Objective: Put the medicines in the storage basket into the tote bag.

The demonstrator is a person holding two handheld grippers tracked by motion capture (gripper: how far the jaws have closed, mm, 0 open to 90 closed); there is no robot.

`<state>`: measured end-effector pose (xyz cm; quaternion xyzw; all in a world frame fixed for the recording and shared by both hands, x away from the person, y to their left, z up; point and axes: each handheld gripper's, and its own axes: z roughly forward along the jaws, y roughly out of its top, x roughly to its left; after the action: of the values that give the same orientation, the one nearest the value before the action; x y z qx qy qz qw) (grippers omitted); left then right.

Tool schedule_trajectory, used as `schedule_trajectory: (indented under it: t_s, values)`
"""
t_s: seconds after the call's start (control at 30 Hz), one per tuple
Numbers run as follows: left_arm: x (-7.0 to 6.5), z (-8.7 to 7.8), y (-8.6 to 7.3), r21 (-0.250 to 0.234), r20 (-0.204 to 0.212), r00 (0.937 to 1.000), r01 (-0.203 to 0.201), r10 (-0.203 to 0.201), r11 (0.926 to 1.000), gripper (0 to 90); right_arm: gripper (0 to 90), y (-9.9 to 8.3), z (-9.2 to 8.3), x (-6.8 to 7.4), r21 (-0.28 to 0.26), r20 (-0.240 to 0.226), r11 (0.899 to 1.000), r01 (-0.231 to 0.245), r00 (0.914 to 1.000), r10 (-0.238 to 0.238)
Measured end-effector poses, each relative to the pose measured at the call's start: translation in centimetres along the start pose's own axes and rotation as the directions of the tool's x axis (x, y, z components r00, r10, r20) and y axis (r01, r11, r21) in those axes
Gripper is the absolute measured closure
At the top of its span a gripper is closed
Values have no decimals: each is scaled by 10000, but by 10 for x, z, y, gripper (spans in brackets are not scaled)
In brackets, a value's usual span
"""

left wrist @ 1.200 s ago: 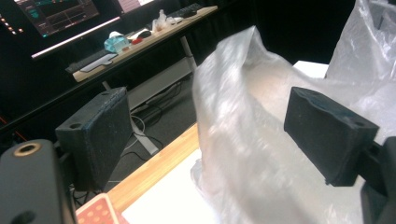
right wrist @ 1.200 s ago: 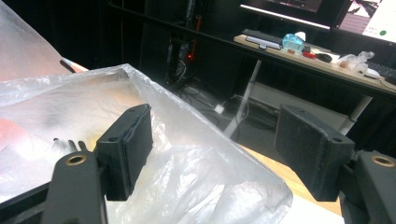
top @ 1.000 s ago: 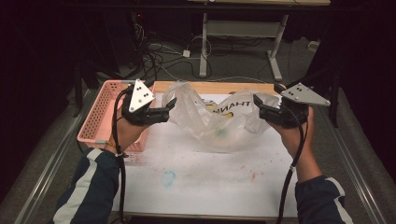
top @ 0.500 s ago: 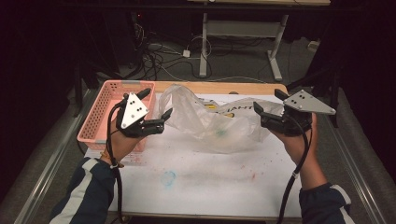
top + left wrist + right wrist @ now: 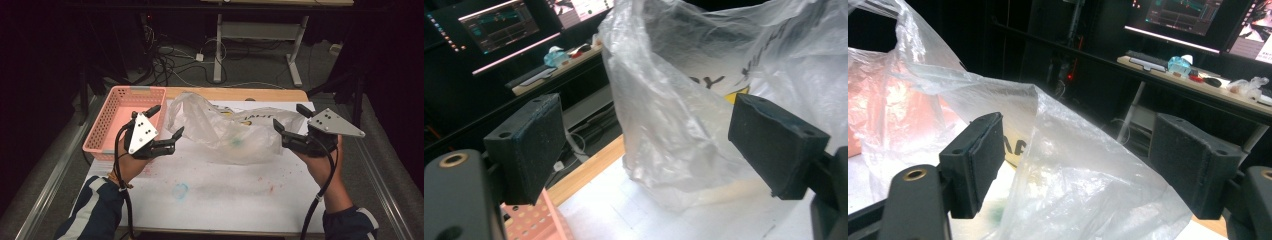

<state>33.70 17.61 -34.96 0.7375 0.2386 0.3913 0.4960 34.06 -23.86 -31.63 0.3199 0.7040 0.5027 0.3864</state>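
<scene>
A: Where's the plastic bag (image 5: 231, 131)?

B: Crumpled on the white sheet (image 5: 215, 190) that covers the table (image 5: 235, 93), toward the far side, between the two hands. Its left part puffs up; its right part trails low toward the right hand-held gripper (image 5: 289, 126).

A: How is that one set?

B: Its jaws stand wide and have just been opening. In the right gripper view, the bag's film (image 5: 1068, 185) rises into the gap between the pads (image 5: 979, 160), but neither pad presses on it. It holds nothing.

A: And the left hand-held gripper (image 5: 166, 122)?

B: Also wide, holding nothing. In the left gripper view, the bag (image 5: 684, 100) bulges beyond and between the pads (image 5: 526, 145), clear of both. From above, its tips sit just beside the bag's left edge.

A: Room to move?

B: The pink basket (image 5: 112, 120) stands at the table's left edge, just beside the left gripper and partly behind it. The sheet's near half is bare apart from faint colour stains. Metal rails run along both long sides of the table.

A: The hands?

B: The left hand (image 5: 129, 165) grips from below, wrist bent, with the grey plate (image 5: 141, 133) tilted toward the camera. The right hand (image 5: 325, 162) holds its gripper nearly level, aimed left at the bag; a cable (image 5: 320, 200) trails down along the forearm
</scene>
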Motion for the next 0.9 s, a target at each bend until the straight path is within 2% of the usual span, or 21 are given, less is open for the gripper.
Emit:
schedule_trajectory:
  t_s: [0.13,0.3,0.6,0.9]
  values:
    - [-2,-6,-3,-35,58,10000,-2,2,10000,151,211,-4,-8,2,-58,-10,10000,2,10000,-2]
    - [-6,-12,-8,18,103,9996,-258,258,9997,151,196,-9,-17,3,-150,70,9999,84,9999,-83]
    - [-11,-20,-20,150,67,9993,-380,379,9992,151,185,-13,-33,8,-335,119,9992,195,9997,-191]
    - [-17,-27,-32,404,239,9977,-647,638,9971,151,173,-29,-36,16,52,-89,9992,407,9991,-406]
